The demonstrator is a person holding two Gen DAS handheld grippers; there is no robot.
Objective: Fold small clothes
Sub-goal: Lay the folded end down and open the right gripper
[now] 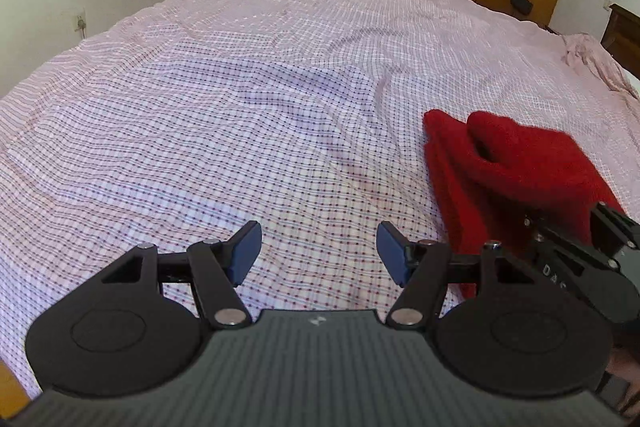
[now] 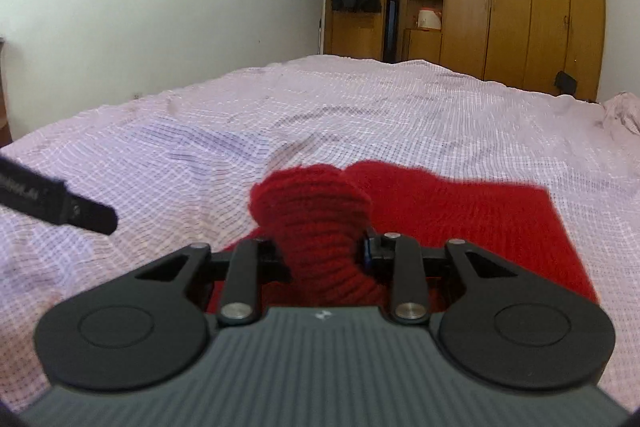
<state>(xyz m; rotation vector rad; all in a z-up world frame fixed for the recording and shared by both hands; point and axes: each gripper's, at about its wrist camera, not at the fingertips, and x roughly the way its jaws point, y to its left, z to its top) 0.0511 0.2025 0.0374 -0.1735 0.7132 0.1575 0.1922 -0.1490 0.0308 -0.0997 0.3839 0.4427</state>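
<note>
The red knitted garment (image 2: pixel 460 219) lies on the bed (image 1: pixel 240 107), on the checked pink sheet, toward the person's right side. In the right wrist view a thick bunch of its ribbed fabric rises between the fingers of the right tool (image 2: pixel 324 255), which are pressed in against it from both sides: that tool is pinching a fold of the garment and holding it a little above the rest, which spreads flat to the right. The left tool (image 1: pixel 318 251) hovers over bare sheet just to the left of the garment, its blue-padded fingers (image 1: pixel 246 251) spread wide with nothing between them.

By my reading, a fold is under way: one edge or sleeve is gathered in the right tool, ready to be carried across the body of the garment. The garment already looks partly doubled, with a rounded hump at its far end, so the work seems past its first fold but not finished.

The next move probably calls for laying the raised part over the flat part and letting go only once it lies square. The left tool is free to press or pin the near edge, so that the soft knit does not drag along the sheet.
</note>
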